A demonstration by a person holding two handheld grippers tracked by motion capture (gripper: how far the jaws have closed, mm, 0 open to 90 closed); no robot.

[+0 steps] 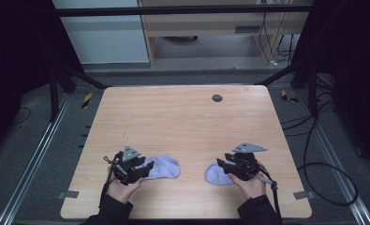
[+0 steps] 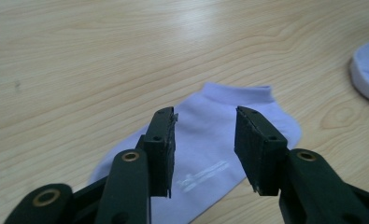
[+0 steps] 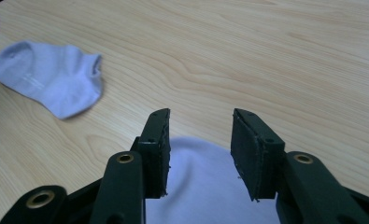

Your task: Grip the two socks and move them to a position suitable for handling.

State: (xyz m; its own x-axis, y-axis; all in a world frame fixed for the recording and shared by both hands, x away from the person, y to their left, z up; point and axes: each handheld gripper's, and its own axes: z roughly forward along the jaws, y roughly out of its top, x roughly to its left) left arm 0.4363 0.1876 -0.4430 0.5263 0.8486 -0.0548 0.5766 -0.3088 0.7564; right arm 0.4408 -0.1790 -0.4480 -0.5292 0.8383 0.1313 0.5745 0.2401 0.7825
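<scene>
On the near half of the counter (image 1: pixel 187 117), a pale wood-grain top with rounded corners and a small dark round plug (image 1: pixel 217 98) near its far edge, lie two items.

Left sock (image 1: pixel 163 167): lilac knit ankle sock, flat, soft, smooth weave with a faint white print on the sole area; cuff opening turned away in the left gripper view (image 2: pixel 219 135). It lies near the front edge, toward the left.

Right sock (image 1: pixel 216 174): same lilac knit, rounded toe end showing, partly under the right gripper; well apart from the first, bare wood between them.

Left gripper (image 1: pixel 143 169): black, hard, blocky pads, jaws spread above the left sock (image 2: pixel 205 140), pinching nothing.

Right gripper (image 1: pixel 224 165): same make, jaws spread over the right sock (image 3: pixel 198 140), pads clear of the cloth.

Open room: far half of the counter bare; side edges well off from both socks.
</scene>
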